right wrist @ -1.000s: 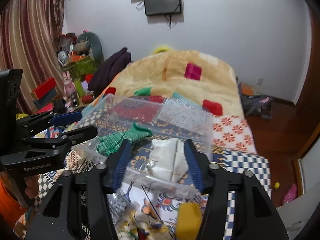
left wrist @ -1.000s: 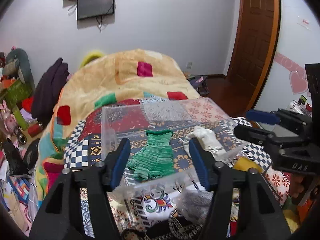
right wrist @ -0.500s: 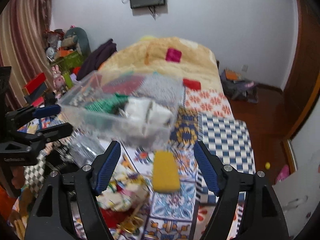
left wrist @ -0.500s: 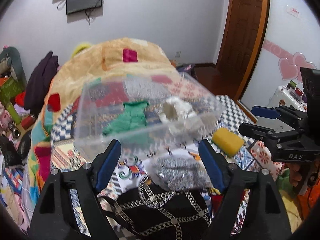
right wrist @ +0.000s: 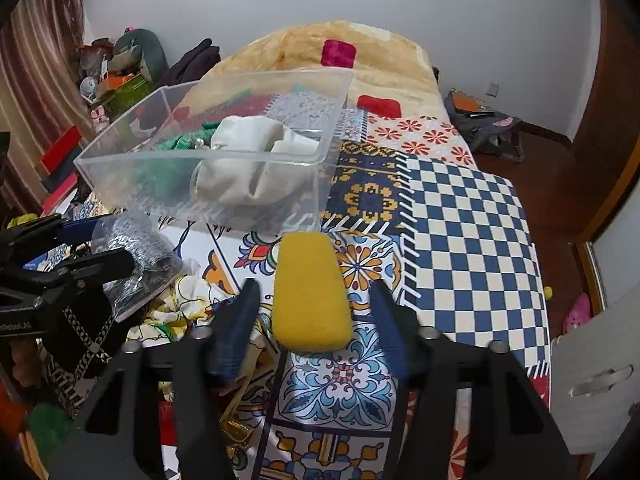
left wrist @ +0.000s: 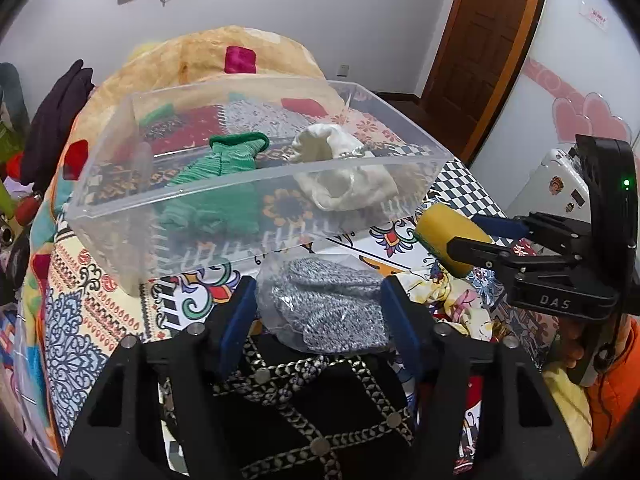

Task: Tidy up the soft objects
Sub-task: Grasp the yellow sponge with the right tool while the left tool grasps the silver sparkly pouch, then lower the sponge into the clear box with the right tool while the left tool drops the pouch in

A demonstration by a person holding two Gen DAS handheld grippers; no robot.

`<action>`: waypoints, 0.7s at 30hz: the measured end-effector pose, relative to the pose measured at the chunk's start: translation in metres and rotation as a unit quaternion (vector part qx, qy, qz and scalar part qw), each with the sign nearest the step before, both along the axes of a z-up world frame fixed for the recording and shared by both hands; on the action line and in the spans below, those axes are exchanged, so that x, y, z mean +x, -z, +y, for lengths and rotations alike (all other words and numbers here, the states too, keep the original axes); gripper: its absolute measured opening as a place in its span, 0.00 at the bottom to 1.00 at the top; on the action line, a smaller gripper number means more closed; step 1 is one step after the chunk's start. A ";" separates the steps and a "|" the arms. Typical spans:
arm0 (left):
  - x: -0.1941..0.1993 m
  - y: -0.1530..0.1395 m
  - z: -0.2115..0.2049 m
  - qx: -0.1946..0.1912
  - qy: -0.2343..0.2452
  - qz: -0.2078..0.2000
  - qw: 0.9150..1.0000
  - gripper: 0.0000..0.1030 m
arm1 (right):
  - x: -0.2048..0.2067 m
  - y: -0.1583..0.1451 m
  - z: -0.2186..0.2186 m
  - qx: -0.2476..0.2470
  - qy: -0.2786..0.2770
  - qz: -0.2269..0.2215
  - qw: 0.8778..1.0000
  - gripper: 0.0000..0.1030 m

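Claws (left wrist: 318,312) lower, around bagged grey knit (left wrist: 328,304)

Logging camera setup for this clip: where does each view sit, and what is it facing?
Left wrist: on the left tool, looking over its open fingers at the bagged grey knit and clear bin; right tool visible at right.
Right wrist: on the right tool, open around the yellow sponge; left tool visible at left.
Shared: bin, sponge, bagged knit, patterned bedspread.

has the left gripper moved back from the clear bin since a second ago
Yes. The left gripper has pulled back off the clear bin and now brackets the bagged grey knit.
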State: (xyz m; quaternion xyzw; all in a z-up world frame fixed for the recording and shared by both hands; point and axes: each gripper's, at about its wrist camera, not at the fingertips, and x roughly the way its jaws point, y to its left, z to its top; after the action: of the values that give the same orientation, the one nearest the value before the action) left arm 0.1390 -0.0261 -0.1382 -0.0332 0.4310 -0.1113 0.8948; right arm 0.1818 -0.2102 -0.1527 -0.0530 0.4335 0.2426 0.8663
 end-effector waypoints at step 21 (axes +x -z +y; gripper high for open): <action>-0.026 -0.046 0.009 -0.006 -0.003 -0.064 0.998 0.22 | -0.023 -0.056 0.004 0.043 -0.015 -0.067 0.997 0.29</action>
State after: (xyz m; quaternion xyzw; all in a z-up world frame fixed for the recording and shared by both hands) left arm 0.1132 -0.0166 -0.0920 -0.0323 0.3723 -0.1133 0.9206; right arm 0.1584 -0.2058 -0.0966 -0.0379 0.3628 0.2698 0.8911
